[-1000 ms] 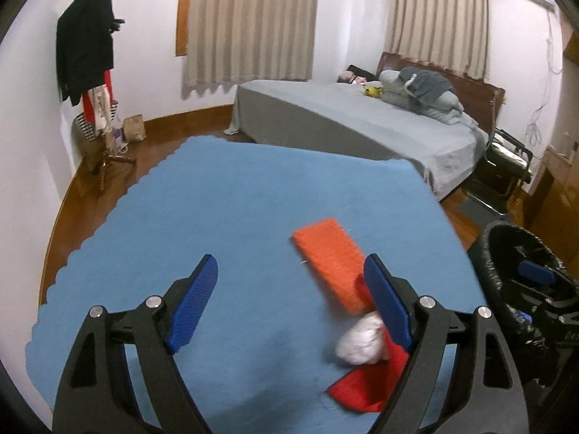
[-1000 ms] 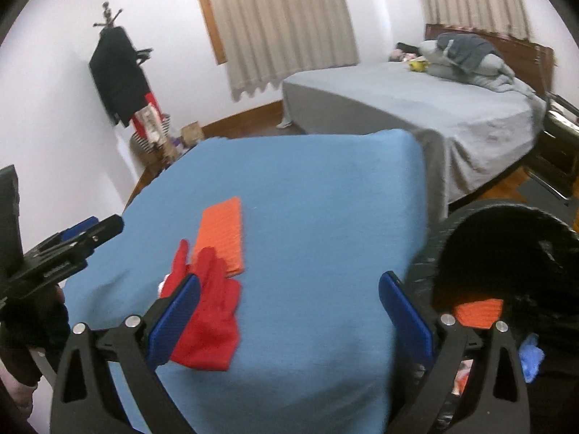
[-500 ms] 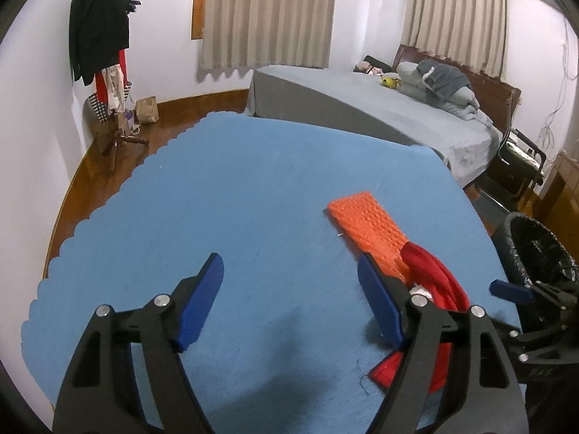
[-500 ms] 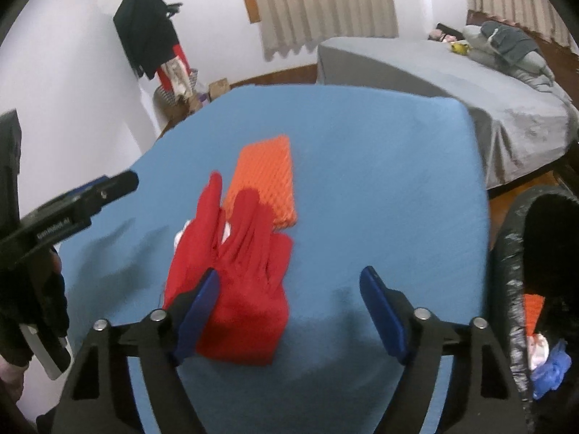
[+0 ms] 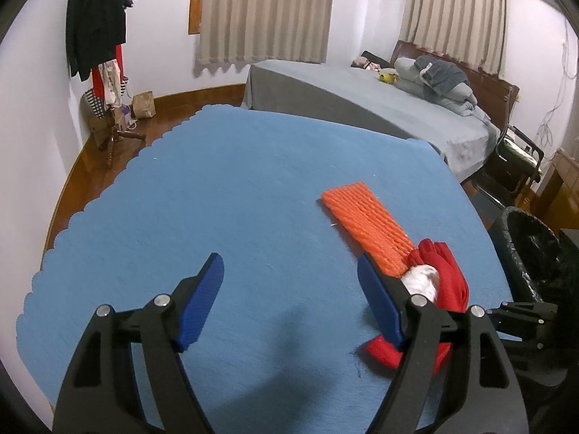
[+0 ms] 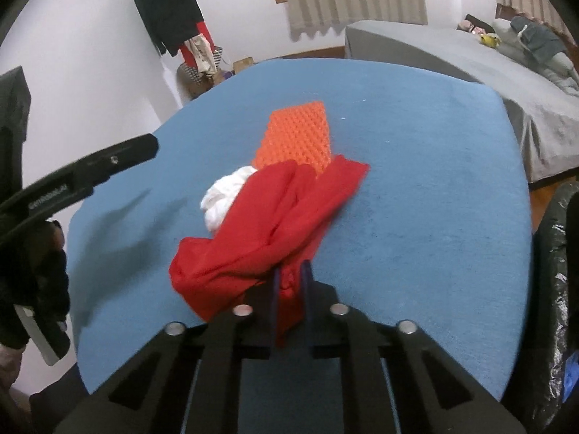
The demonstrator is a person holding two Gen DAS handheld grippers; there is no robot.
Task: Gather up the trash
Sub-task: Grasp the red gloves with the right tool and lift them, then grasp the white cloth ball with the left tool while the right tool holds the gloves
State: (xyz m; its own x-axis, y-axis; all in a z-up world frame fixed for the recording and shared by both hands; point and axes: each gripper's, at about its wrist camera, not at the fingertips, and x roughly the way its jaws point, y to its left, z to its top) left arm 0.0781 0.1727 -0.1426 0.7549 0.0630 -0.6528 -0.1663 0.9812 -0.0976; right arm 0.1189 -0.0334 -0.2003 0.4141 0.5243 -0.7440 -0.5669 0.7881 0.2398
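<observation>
A red cloth [image 6: 275,217] lies bunched on the blue table cover [image 6: 416,188]. My right gripper [image 6: 289,278] is shut on its near edge, the fabric pinched between the blue pads. A white crumpled wad [image 6: 224,195] sits against the cloth's left side, and an orange textured pad [image 6: 296,135] lies just beyond, partly under the cloth. In the left wrist view my left gripper [image 5: 289,300] hangs open over bare blue cover, to the left of the red cloth [image 5: 448,282], white wad [image 5: 421,278] and orange pad [image 5: 365,224]. Nothing is between its fingers.
A bin lined with a black bag [image 5: 532,249] stands off the table's right edge, its liner [image 6: 553,253] also at the right of the right wrist view. Beyond are a grey bed [image 5: 362,101], a coat stand [image 5: 105,54] and wooden floor.
My right gripper dropped towards the red cloth and its jaws went from wide open to shut on the cloth's near edge, bunching it. My left gripper dipped slightly and stayed open.
</observation>
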